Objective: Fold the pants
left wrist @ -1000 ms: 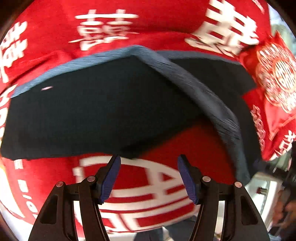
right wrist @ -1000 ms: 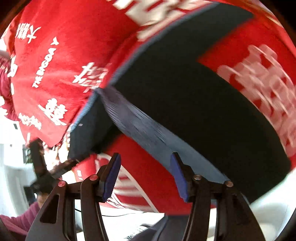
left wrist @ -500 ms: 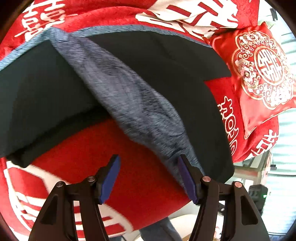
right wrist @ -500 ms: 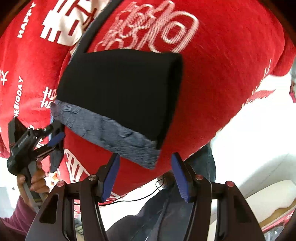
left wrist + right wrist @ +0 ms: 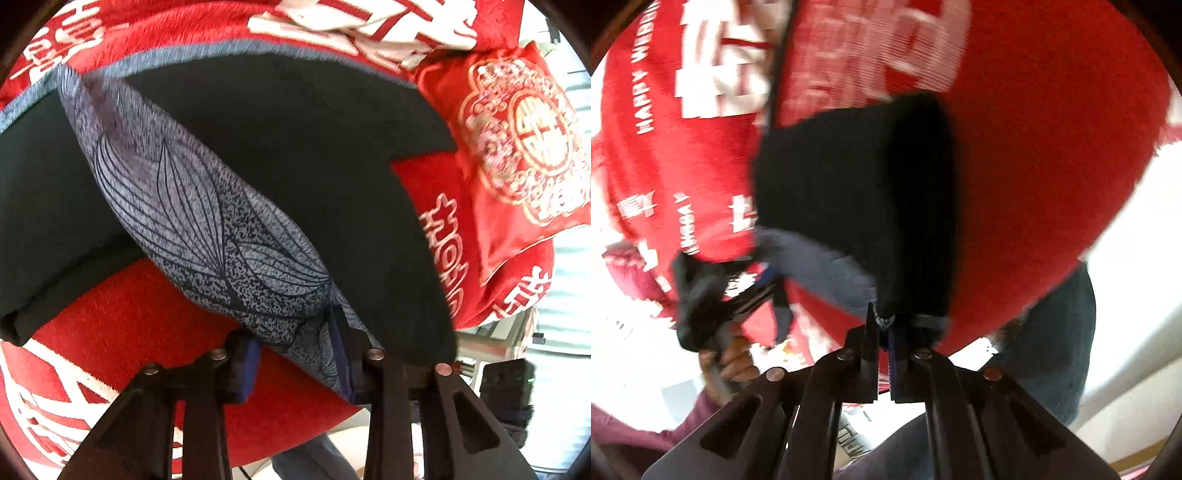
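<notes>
The black pants (image 5: 314,155) lie folded on a red bedspread; a grey band with a leaf print (image 5: 207,229) runs along their near edge. My left gripper (image 5: 295,362) is closing around the band's near end, its jaws partly shut with cloth between them. In the right wrist view the pants (image 5: 857,192) show as a black block with the grey band (image 5: 820,269) at its lower left. My right gripper (image 5: 884,332) is shut on the pants' near corner. The left gripper also shows there (image 5: 757,291), held by a hand at the band's other end.
The red bedspread (image 5: 122,332) with white lettering covers the bed. A red embroidered cushion (image 5: 524,147) lies at the right beyond the pants. The bed's edge and a pale floor (image 5: 1137,258) are close behind both grippers. The person's legs in jeans (image 5: 1056,350) stand at the bed edge.
Both grippers moved in onto the grey band's ends. The right gripper went from open to shut on the pants' corner; the left jaws narrowed around the band.
</notes>
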Available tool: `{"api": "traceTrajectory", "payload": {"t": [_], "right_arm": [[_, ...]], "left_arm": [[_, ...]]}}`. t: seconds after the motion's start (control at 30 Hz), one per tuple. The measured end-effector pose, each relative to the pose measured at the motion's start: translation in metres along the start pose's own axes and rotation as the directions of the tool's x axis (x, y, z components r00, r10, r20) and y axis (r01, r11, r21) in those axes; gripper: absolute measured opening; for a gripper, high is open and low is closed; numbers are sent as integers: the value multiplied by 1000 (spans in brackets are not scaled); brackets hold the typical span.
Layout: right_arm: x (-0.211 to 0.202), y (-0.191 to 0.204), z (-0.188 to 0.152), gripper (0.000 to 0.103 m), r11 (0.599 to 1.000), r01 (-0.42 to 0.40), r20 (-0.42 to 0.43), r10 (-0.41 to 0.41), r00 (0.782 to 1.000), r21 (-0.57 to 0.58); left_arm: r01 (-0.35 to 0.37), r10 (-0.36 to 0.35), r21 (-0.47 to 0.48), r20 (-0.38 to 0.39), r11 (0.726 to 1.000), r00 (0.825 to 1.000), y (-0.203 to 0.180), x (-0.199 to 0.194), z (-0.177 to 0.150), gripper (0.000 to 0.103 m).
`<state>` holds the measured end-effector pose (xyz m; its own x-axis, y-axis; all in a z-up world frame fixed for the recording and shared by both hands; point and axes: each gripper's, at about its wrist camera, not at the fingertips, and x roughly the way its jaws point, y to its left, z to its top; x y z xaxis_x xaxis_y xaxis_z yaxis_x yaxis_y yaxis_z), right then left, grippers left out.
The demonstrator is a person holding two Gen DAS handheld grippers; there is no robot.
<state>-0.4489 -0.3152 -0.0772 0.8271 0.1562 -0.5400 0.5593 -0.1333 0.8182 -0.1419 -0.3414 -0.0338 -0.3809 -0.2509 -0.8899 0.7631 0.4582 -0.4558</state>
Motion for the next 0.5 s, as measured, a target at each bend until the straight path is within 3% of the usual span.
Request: {"api": "traceTrajectory", "payload": {"t": [0.1, 0.27, 0.43, 0.47, 0.5], "right_arm": [[-11, 39, 21, 3, 997, -44, 7, 45, 999, -71], [-25, 99, 84, 3, 981, -90, 27, 96, 995, -169], [-33, 153, 166, 3, 964, -60, 49, 75, 996, -260], [-29, 166, 187, 3, 960, -39, 57, 57, 997, -277], [-30, 174, 203, 3, 956, -21, 65, 42, 997, -293]], "left_arm": [[21, -21, 16, 38, 1000, 999, -12, -19, 10, 36], [35, -38, 27, 110, 999, 993, -30, -42, 49, 36], [-15, 5, 49, 193, 999, 981, -43, -54, 107, 37], [-46, 34, 54, 213, 997, 976, -43, -58, 119, 39], [-86, 69, 63, 231, 994, 970, -44, -60, 131, 51]]}}
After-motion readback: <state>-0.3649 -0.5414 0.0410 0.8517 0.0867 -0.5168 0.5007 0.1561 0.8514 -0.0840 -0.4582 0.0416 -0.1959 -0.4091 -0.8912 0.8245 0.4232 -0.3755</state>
